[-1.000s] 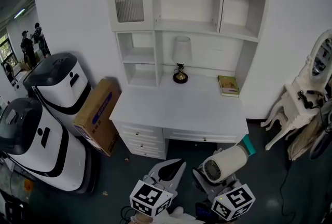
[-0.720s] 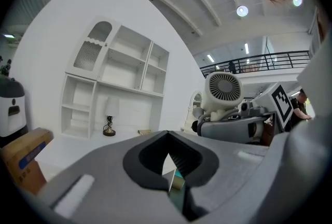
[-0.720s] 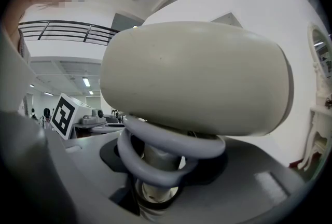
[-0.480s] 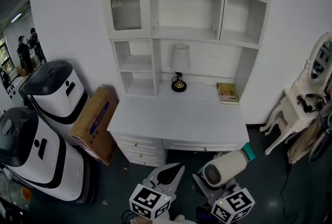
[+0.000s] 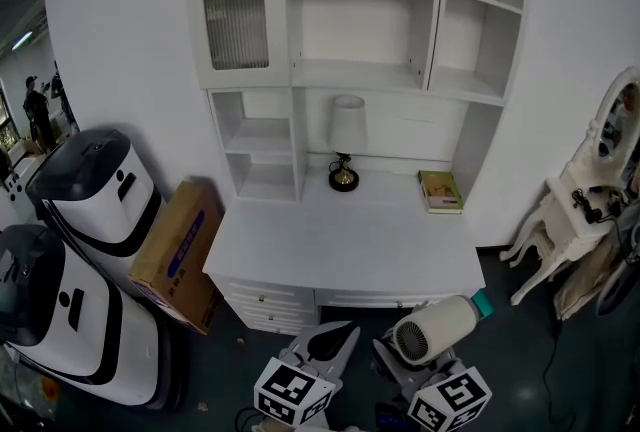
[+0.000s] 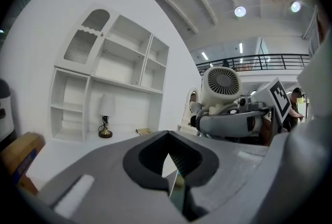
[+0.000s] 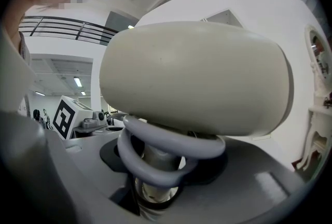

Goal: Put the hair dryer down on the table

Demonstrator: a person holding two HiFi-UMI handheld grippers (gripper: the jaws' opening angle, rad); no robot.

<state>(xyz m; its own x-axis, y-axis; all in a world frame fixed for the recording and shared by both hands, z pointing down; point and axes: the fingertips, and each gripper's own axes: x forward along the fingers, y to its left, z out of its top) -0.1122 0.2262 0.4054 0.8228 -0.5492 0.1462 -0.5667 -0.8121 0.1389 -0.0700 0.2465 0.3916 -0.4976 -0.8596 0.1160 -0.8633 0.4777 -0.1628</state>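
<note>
Carrying: right gripper [image 5: 398,357], clamped on the handle of the dryer [image 5: 436,327], holds it just short of the table [image 5: 340,240], left gripper [image 5: 343,333] closed and empty; next, reach over the tabletop and lower it

Showing cream on the hair dryer [image 5: 440,325], with a teal tip. Wearing grey on the left gripper [image 5: 343,330] and the right gripper [image 5: 386,353], each with black-and-white squares. Shining white on the worktop [image 5: 340,240] and the shelves [image 5: 360,20]. Glowing gold at the foot of the white lamp [image 5: 346,145]. Looking yellow-green on the book [image 5: 440,190], brown with a blue stripe on the box [image 5: 178,250], dark on the floor [image 5: 530,350].
</note>
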